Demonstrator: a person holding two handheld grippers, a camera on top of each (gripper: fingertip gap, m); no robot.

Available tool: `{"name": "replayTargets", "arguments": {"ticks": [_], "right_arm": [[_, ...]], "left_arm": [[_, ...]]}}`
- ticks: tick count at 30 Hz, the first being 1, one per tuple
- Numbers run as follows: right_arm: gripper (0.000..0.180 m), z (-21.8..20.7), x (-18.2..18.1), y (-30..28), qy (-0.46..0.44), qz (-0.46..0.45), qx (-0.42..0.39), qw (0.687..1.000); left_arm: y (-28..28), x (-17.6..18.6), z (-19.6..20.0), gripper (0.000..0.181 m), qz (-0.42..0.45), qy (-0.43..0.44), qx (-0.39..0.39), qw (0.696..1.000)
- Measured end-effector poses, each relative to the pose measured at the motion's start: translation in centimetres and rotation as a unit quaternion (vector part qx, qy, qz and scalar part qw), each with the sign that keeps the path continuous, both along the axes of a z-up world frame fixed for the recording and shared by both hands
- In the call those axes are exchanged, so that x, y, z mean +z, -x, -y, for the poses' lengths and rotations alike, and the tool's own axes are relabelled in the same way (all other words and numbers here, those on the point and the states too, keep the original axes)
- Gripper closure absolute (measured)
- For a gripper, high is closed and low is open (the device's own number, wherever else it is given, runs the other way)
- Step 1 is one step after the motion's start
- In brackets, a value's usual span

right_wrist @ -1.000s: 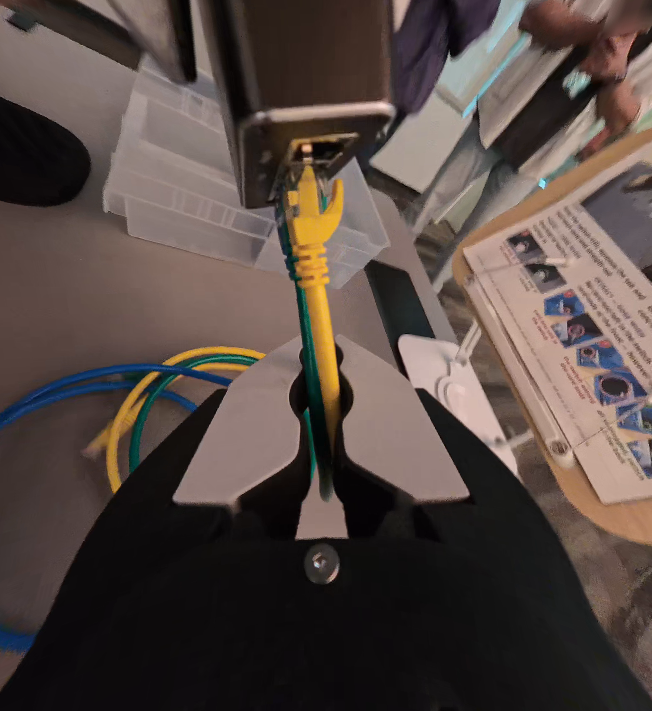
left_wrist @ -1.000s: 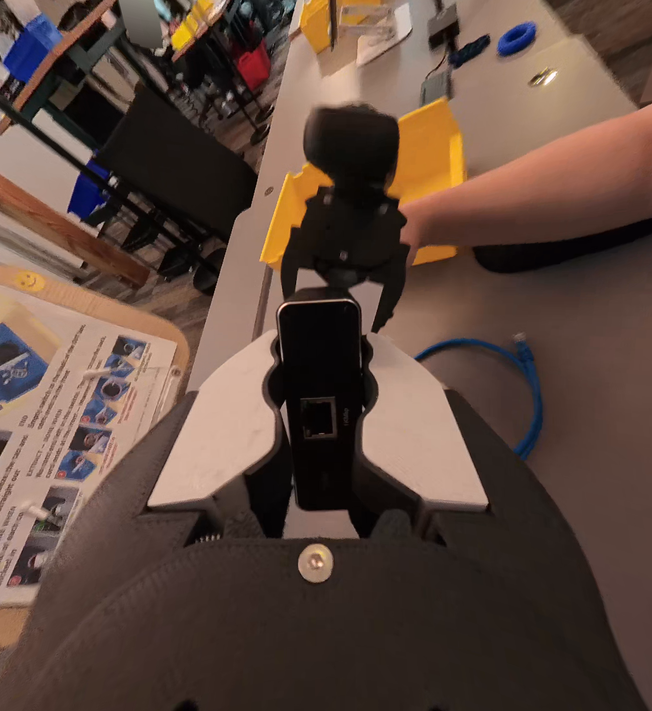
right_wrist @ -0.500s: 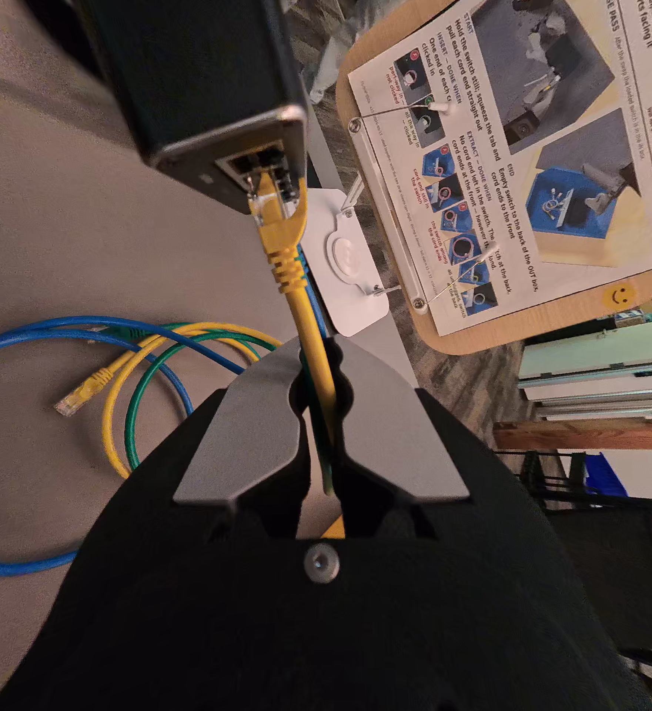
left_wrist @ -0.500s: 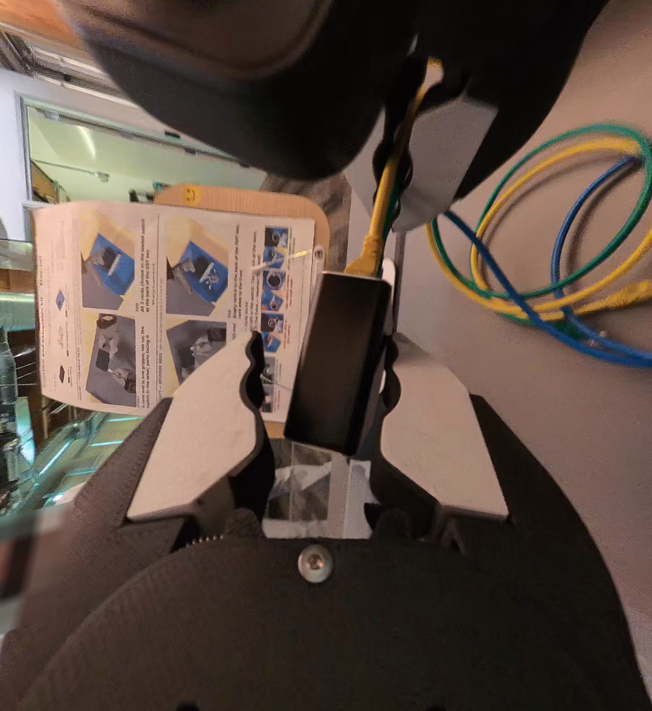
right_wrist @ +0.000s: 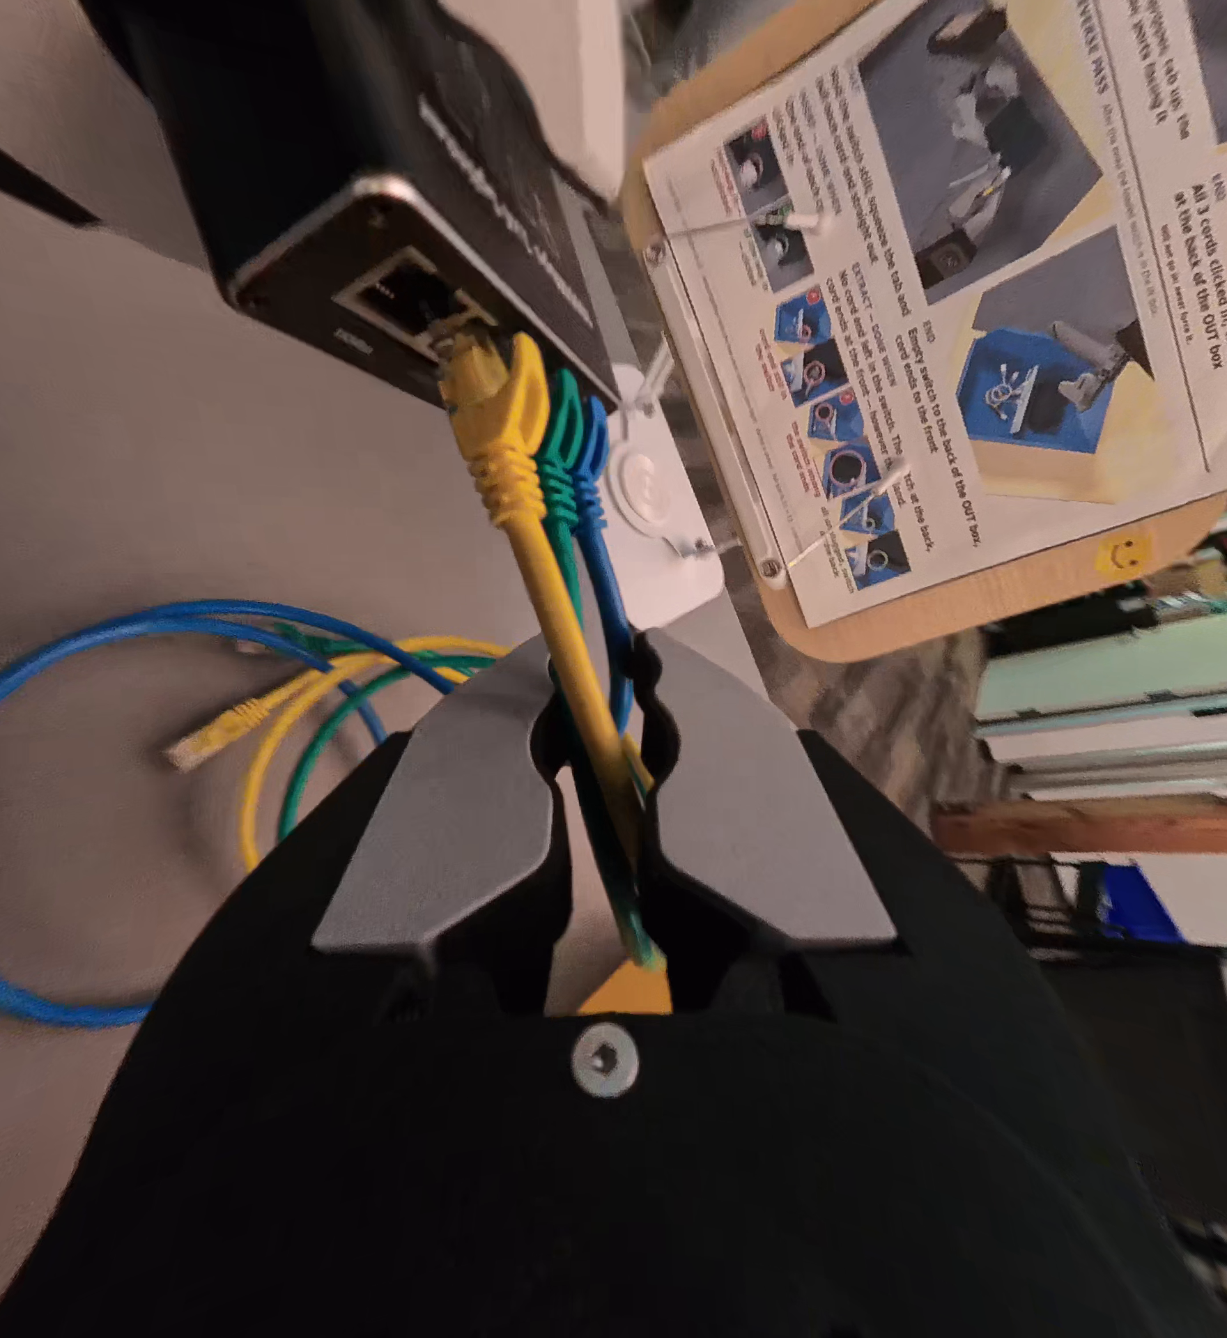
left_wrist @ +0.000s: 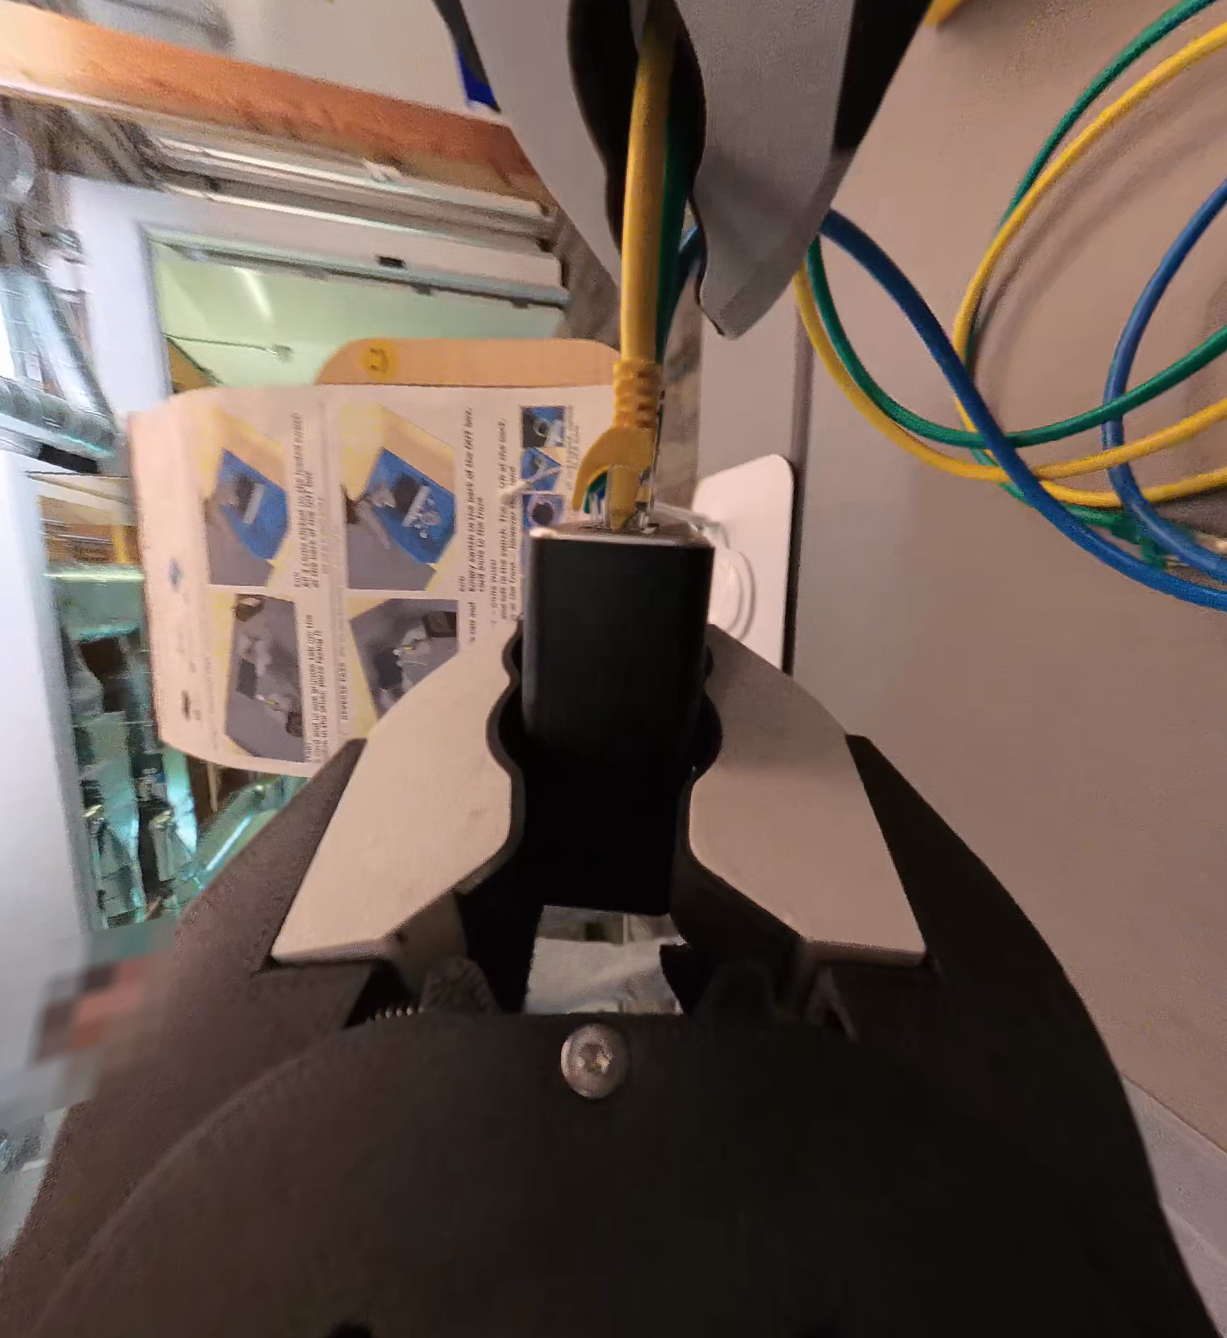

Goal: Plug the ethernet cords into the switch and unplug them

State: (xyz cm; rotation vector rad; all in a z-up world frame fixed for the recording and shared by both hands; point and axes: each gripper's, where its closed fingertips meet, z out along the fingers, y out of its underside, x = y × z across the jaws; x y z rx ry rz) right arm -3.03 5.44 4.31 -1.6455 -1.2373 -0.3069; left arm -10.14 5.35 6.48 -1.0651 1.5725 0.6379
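The left gripper point(left_wrist: 614, 717) clenched the switch point(left_wrist: 614, 651), a smooth black metal box, between grey flat-faced fingers point(left_wrist: 415, 811). Just ahead, the right gripper point(right_wrist: 599, 724) pinched the yellow cord point(right_wrist: 559, 623) and green cord point(right_wrist: 568, 579), with the blue cord point(right_wrist: 606, 579) beside them; their ribbed plugs met the switch's ports. Beyond, loose cord loops point(right_wrist: 89, 651) lay on the matte grey table point(right_wrist: 161, 470), near a printed sheet point(right_wrist: 994, 326).
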Motion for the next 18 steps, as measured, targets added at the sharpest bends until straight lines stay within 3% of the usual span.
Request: {"name": "replayTargets", "arguments": {"ticks": [3,5,9,12,15,18], "right_arm": [[0.151,1.7,2.3,0.6,-0.005,-0.065,0.061,0.996],[0.13,3.0,4.6,0.5,-0.028,-0.111,0.102,0.988],[0.114,6.1,10.0,-1.3,-0.137,-0.181,0.18,0.957],[0.12,9.3,12.0,-2.9,-0.205,-0.197,0.258,0.923],[0.131,11.4,13.5,-3.7,-0.218,-0.222,0.285,0.907],[0.144,13.4,13.1,-1.1,-0.301,-0.121,0.307,0.895]], "left_arm": [[0.5,1.9,0.6,0.141,0.023,-0.061,-0.017,0.998],[0.8,3.3,1.0,0.141,0.04,-0.103,-0.024,0.994],[1.0,6.1,2.5,0.141,0.092,-0.153,-0.046,0.983],[1.0,7.5,3.7,0.141,0.121,-0.171,-0.067,0.976],[0.7,7.8,4.4,0.141,0.139,-0.165,-0.092,0.972],[-0.3,6.9,5.3,0.141,0.135,-0.151,-0.127,0.971]]}}
